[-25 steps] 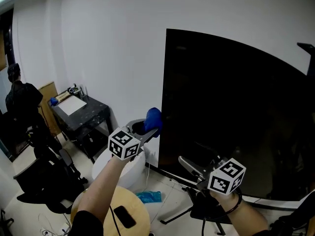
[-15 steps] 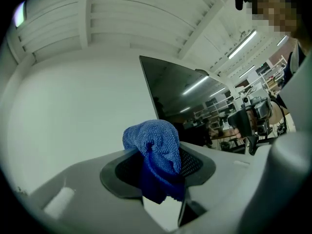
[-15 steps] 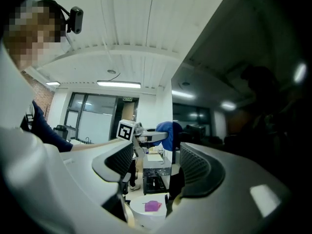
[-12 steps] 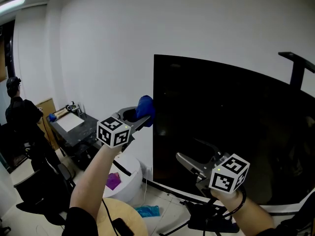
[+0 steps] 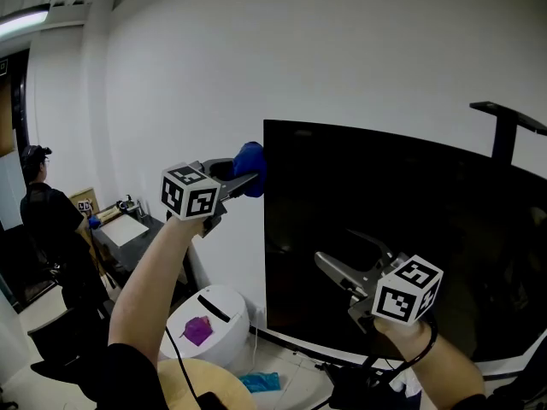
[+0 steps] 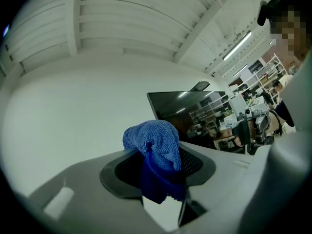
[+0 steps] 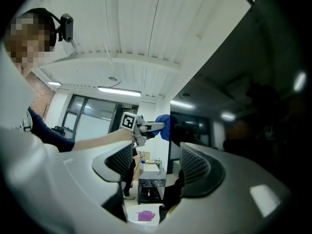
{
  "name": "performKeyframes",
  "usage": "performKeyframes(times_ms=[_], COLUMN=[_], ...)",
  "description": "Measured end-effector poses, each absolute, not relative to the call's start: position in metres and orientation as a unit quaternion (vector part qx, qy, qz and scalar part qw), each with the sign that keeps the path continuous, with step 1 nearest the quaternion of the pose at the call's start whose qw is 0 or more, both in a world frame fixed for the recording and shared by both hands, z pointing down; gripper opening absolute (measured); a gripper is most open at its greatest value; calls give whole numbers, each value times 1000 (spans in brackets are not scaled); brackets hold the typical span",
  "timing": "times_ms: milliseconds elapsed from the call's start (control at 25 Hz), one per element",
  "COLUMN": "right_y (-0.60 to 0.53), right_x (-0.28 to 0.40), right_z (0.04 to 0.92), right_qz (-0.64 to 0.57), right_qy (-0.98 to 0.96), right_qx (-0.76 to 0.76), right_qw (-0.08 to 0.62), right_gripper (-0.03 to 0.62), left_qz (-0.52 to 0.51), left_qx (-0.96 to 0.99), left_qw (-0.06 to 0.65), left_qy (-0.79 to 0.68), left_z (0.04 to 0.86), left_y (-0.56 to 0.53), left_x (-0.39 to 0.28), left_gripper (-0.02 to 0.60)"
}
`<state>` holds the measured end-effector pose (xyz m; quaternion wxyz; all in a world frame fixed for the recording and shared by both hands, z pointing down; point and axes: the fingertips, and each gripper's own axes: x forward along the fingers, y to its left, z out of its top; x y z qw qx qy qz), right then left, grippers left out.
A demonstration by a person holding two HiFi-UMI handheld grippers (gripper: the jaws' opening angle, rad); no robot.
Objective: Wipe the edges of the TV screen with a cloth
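Observation:
The black TV screen (image 5: 385,237) stands against the white wall. My left gripper (image 5: 242,179) is shut on a bunched blue cloth (image 5: 250,167), which it holds up at the screen's top left corner, at or just beside the left edge. In the left gripper view the cloth (image 6: 155,141) bulges up from between the jaws, with the TV (image 6: 183,108) just behind it. My right gripper (image 5: 349,260) is open and holds nothing, low in front of the screen's lower middle. The right gripper view looks past its spread jaws at the raised cloth (image 7: 165,126).
A white bin (image 5: 205,319) with a purple item stands on the floor below the left gripper. A blue rag (image 5: 256,383) lies near a round wooden stool (image 5: 201,387). A black desk (image 5: 128,229) and a person (image 5: 51,229) are at the far left. A black stand arm (image 5: 504,126) rises behind the TV.
The left gripper has climbed with the blue cloth along the TV's left edge, from mid-height to the top corner. The right gripper has risen slightly.

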<state>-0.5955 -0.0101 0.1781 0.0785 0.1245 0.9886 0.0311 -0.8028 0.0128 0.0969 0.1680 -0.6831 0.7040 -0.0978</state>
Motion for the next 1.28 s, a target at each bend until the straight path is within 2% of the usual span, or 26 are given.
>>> performKeyframes(times_ms=[600,1000,1280], right_y=[-21,-35,-36], right_x=[-582,-558,-539], right_z=[134,101,101], right_qz=[69,82,72], right_qy=[987,982,981], right_qx=[99,82,79], right_qw=[108,146,159], right_gripper=[310,305,304], left_qz=[-130,-364,-427], left_qx=[-658,-608,-590], left_qw=[207,246,225], left_qy=[712,662,648], left_z=[-4,-41,-23], left_y=[18,19,-3], left_x=[-805,-765,-747], left_gripper=[176,176,176])
